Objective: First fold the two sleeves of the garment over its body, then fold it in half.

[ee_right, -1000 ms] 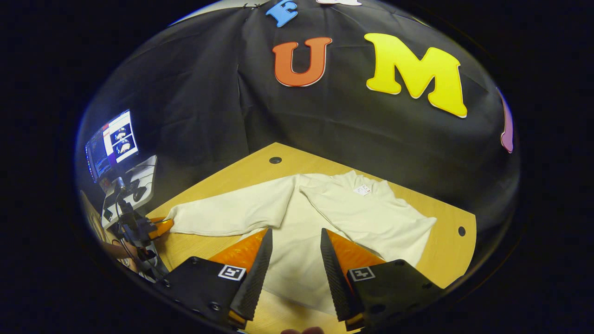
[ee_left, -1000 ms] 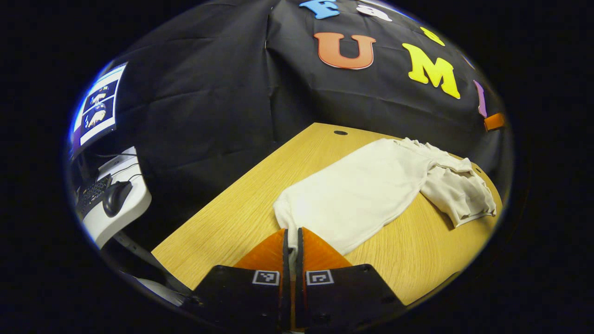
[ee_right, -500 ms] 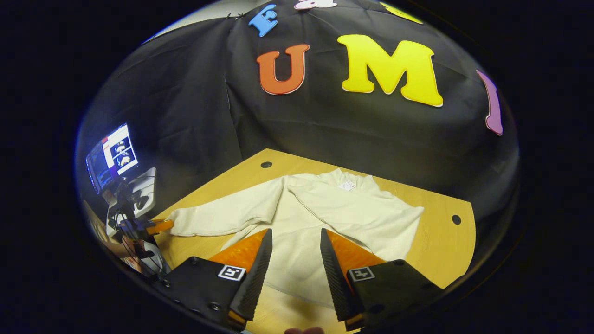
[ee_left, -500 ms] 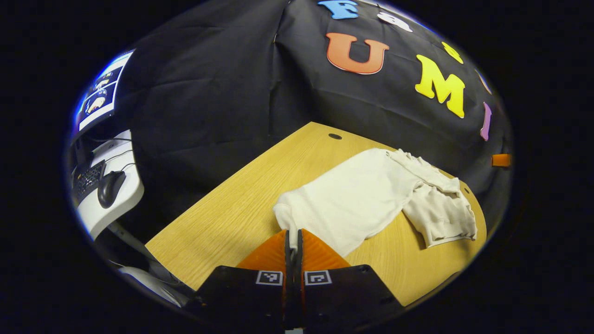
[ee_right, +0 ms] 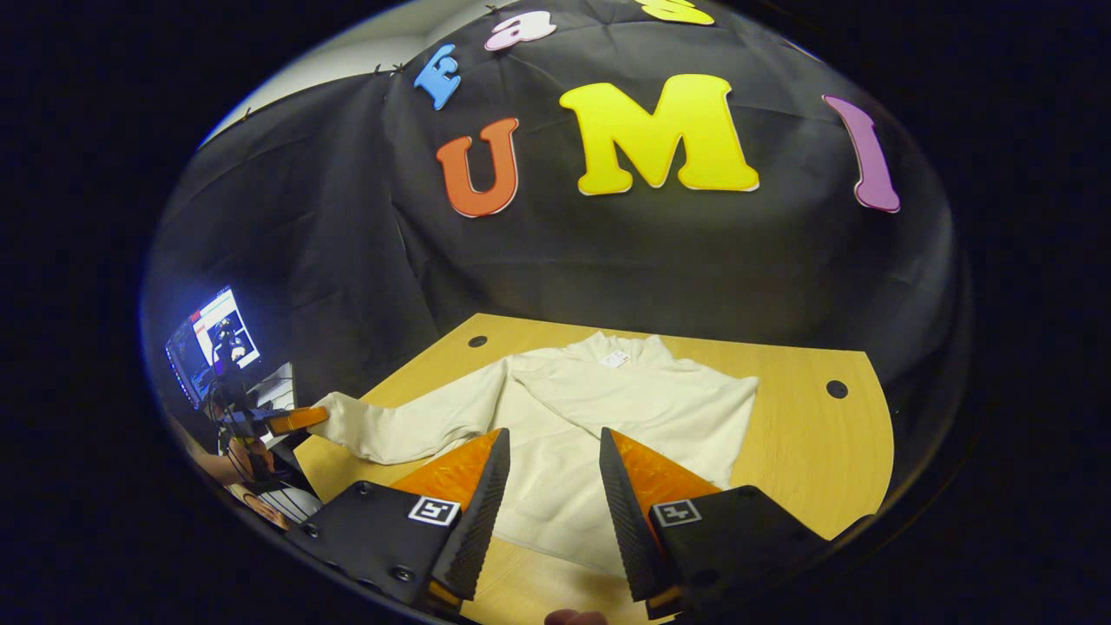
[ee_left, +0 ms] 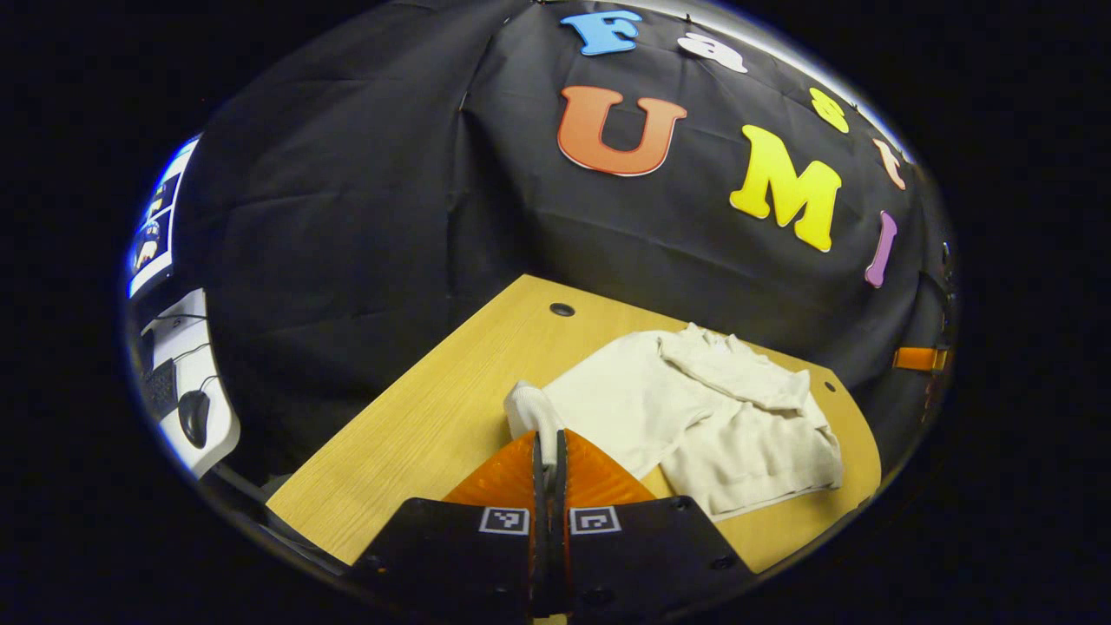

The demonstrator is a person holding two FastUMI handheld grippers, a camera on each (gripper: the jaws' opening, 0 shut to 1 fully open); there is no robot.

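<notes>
A cream long-sleeved garment lies on the wooden table, collar toward the booth wall. One sleeve lies folded across its body. The other sleeve stretches out to the left, lifted at its cuff. My left gripper is shut on that cuff, and it appears far left in the right gripper view, held by a hand. My right gripper hangs open above the garment's lower body, nothing between its fingers. The garment lies beyond the cuff in the left gripper view.
A side desk with a monitor, keyboard and mouse stands left of the table. The table has cable holes near its back corners. Bare wood lies left of the garment.
My left gripper has lifted the cuff and drawn it up off the table toward the garment. My right gripper rose and tilted back, staying open.
</notes>
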